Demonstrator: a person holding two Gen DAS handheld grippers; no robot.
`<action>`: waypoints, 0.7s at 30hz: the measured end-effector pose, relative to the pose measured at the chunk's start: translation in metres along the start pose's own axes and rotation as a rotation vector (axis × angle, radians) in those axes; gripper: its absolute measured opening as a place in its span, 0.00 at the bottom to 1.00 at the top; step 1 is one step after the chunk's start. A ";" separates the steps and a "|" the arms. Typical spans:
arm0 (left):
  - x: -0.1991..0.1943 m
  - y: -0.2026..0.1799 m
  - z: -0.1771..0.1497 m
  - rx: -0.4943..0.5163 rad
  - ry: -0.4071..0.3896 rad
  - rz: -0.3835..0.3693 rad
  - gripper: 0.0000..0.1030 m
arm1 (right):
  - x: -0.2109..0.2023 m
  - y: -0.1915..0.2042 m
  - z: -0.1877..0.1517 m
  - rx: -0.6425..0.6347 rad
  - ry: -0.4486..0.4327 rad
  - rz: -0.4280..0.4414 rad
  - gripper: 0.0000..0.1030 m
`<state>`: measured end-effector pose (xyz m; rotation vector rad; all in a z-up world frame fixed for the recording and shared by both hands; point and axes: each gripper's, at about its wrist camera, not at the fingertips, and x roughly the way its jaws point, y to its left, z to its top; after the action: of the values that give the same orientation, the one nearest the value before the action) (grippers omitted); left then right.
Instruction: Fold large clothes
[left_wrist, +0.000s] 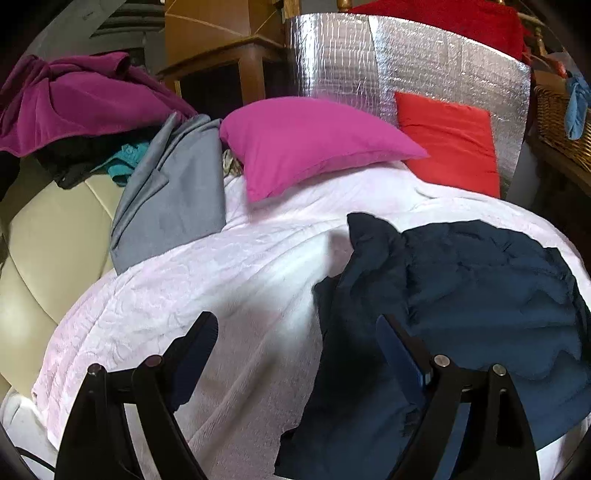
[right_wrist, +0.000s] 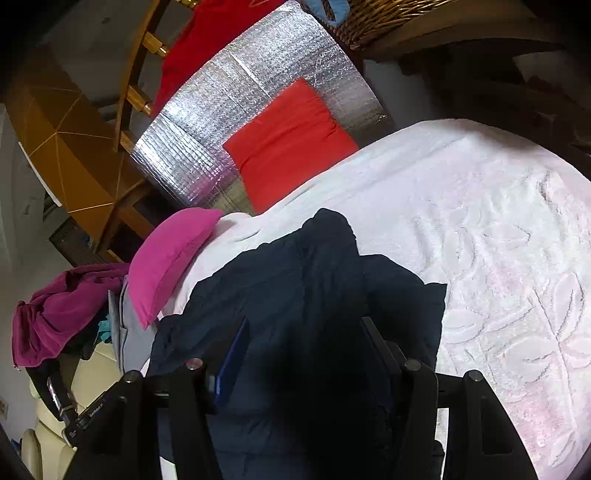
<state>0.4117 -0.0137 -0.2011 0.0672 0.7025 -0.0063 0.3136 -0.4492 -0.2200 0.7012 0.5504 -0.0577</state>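
Note:
A navy padded jacket (left_wrist: 480, 295) lies crumpled on the pale pink bedspread (left_wrist: 184, 295), right of centre in the left wrist view. My left gripper (left_wrist: 295, 332) hangs open above the bedspread; its right finger (left_wrist: 399, 350) is over the jacket's left edge and nothing sits between the jaws. In the right wrist view the navy jacket (right_wrist: 314, 277) fills the middle. My right gripper (right_wrist: 306, 332) hovers over it with its jaws partly apart. Shadowed fabric shows between them, and I see no creases drawn toward the pads.
A magenta pillow (left_wrist: 314, 144) and a red pillow (left_wrist: 450, 140) lean at the bed's head against a silver foil panel (left_wrist: 351, 62). A grey garment (left_wrist: 173, 192) and a purple one (left_wrist: 74, 99) are piled on a cream chair (left_wrist: 48, 240) at the left. A wicker basket (left_wrist: 561, 122) stands at the right.

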 end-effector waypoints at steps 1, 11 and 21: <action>-0.002 -0.001 0.000 0.002 -0.008 0.001 0.85 | 0.000 0.001 0.000 -0.003 -0.001 0.006 0.62; -0.016 -0.012 0.002 0.018 -0.061 -0.001 0.85 | -0.003 0.004 0.002 -0.018 -0.016 0.026 0.62; -0.025 -0.021 0.002 0.041 -0.085 -0.005 0.85 | -0.005 0.003 0.003 -0.021 -0.019 0.038 0.62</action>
<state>0.3934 -0.0352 -0.1848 0.1039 0.6179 -0.0278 0.3120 -0.4496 -0.2138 0.6898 0.5192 -0.0234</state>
